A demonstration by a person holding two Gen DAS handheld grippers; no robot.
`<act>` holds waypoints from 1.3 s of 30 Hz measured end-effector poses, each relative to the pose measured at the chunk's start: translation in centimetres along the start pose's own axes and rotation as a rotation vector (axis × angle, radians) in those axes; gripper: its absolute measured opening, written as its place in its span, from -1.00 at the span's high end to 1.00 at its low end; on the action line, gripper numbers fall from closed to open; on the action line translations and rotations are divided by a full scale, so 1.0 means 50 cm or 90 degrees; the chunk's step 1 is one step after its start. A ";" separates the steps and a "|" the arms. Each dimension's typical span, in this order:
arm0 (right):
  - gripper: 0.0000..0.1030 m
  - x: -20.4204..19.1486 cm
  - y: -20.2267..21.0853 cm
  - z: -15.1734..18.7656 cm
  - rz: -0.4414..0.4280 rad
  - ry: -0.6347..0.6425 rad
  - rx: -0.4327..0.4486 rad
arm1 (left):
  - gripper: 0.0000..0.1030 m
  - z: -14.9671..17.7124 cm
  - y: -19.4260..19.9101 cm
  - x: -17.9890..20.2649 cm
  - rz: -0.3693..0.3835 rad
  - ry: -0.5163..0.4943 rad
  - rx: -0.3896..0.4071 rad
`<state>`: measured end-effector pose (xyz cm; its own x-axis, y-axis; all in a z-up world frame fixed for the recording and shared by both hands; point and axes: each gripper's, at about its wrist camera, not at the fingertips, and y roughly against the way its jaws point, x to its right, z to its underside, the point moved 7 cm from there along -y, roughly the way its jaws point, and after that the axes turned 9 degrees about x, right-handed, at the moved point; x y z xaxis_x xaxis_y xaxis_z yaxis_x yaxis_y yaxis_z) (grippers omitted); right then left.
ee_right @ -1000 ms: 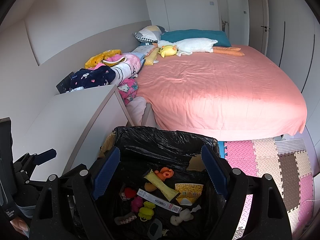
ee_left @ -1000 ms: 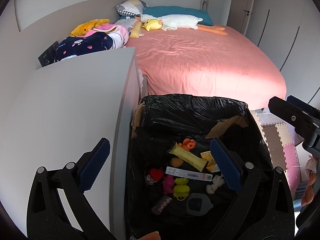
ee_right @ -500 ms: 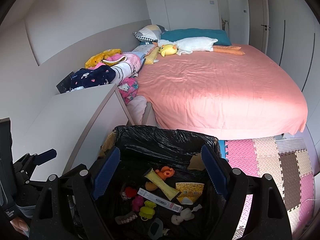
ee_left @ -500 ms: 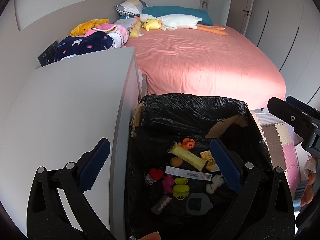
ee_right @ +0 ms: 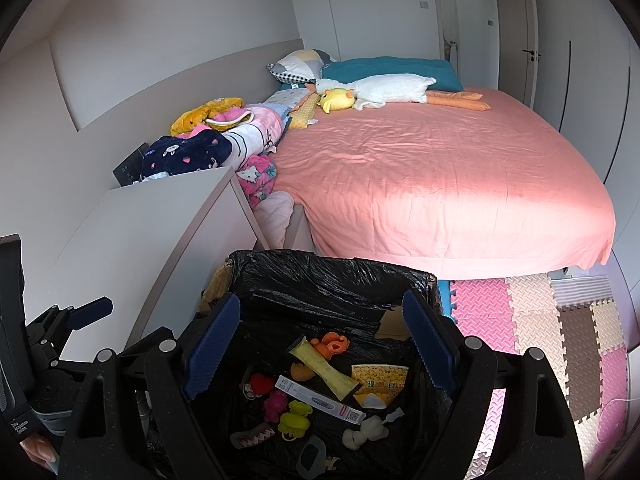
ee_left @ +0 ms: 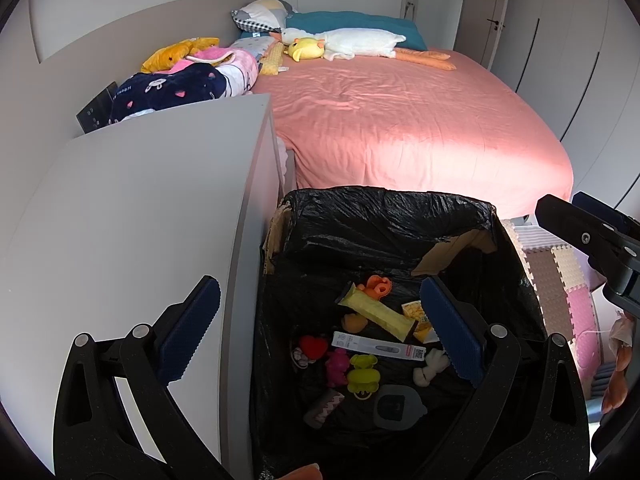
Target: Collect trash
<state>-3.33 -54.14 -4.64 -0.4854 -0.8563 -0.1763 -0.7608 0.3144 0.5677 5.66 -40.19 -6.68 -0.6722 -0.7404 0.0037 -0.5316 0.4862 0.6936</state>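
Observation:
A cardboard box lined with a black trash bag (ee_left: 384,216) (ee_right: 320,276) stands at the foot of the bed. Inside lie several pieces of trash: a yellow wrapper (ee_left: 376,312) (ee_right: 324,368), a white toothpaste box (ee_left: 378,346) (ee_right: 320,400), an orange toy (ee_left: 378,286), a red heart (ee_left: 314,346) and a green toy (ee_left: 362,374). My left gripper (ee_left: 320,332) is open and empty above the bag. My right gripper (ee_right: 320,352) is open and empty above the bag too.
A white cabinet (ee_left: 140,220) (ee_right: 152,224) stands left of the bag. A pink bed (ee_left: 400,120) with plush toys and folded clothes lies beyond. Foam floor mats (ee_right: 540,320) lie to the right. The other gripper shows at the right edge (ee_left: 592,240).

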 end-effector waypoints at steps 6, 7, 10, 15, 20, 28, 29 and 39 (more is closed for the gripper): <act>-0.63 0.000 0.000 0.001 0.000 0.001 -0.001 | -0.88 0.001 0.000 -0.002 0.000 0.000 -0.001; -0.62 0.000 0.000 0.001 0.000 0.001 -0.001 | -0.88 0.001 0.000 -0.002 -0.001 -0.001 -0.002; -0.63 0.000 -0.001 0.000 0.000 0.001 -0.002 | -0.88 0.002 0.000 -0.002 -0.001 -0.003 -0.002; -0.63 0.000 -0.001 0.000 0.000 0.001 -0.002 | -0.88 0.001 0.003 -0.001 0.000 -0.005 0.002; -0.63 0.000 -0.001 0.000 0.000 0.001 -0.002 | -0.88 0.001 0.003 -0.001 -0.001 -0.005 0.001; -0.63 0.001 -0.001 0.001 0.001 0.002 -0.003 | -0.88 0.003 0.001 0.005 -0.001 -0.014 -0.001; -0.63 0.001 -0.001 0.001 0.001 0.002 -0.003 | -0.88 0.003 0.002 0.006 0.000 -0.015 0.000; -0.63 0.000 -0.001 0.000 0.001 0.002 -0.003 | -0.88 -0.001 0.006 0.000 -0.003 0.002 0.007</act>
<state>-3.30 -54.16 -4.68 -0.4851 -0.8572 -0.1729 -0.7579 0.3135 0.5721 5.55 -40.06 -6.42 -0.6679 -0.7442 0.0035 -0.5404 0.4882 0.6853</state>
